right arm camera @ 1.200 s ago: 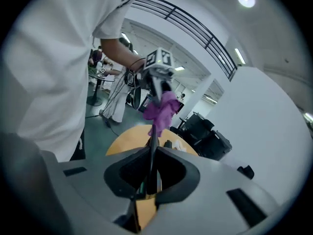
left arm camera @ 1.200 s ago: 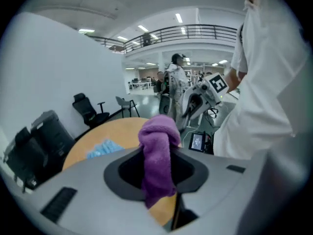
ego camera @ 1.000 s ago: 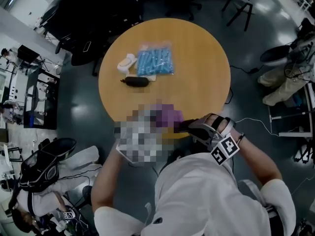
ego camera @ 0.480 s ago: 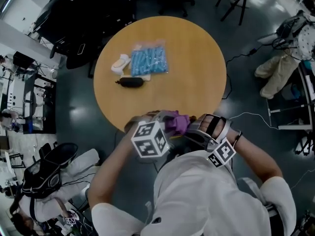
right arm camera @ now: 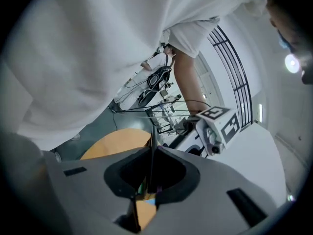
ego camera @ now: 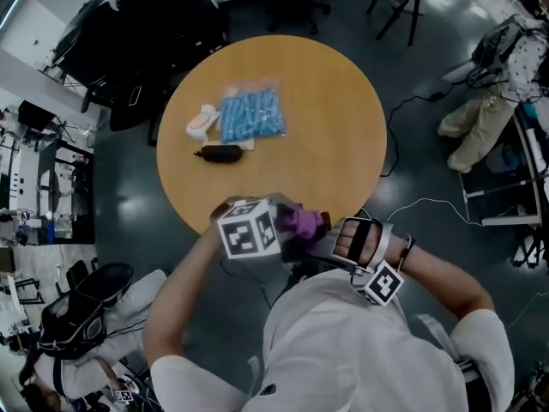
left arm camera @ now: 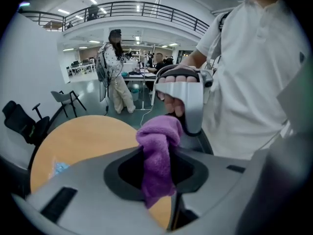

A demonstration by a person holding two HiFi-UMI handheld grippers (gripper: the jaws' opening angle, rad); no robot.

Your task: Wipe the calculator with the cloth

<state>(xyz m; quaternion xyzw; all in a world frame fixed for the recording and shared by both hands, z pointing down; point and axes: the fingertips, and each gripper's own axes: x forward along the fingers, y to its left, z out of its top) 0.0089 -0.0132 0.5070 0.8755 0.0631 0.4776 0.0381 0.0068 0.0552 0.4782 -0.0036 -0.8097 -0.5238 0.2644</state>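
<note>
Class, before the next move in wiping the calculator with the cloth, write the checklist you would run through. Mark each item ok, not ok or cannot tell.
1. Cloth gripped: ok. The purple cloth is pinched between the left tool's jaws.
2. Calculator gripped: ok. A thin dark slab, likely the calculator, stands edge-on between the right tool's jaws.
3. Cloth touching calculator: cannot tell. Where they meet is hidden in the head view.
4. Keypad facing the cloth: cannot tell.
5. Clutter out of the way: ok. The blue bag lies far across the table.
</note>
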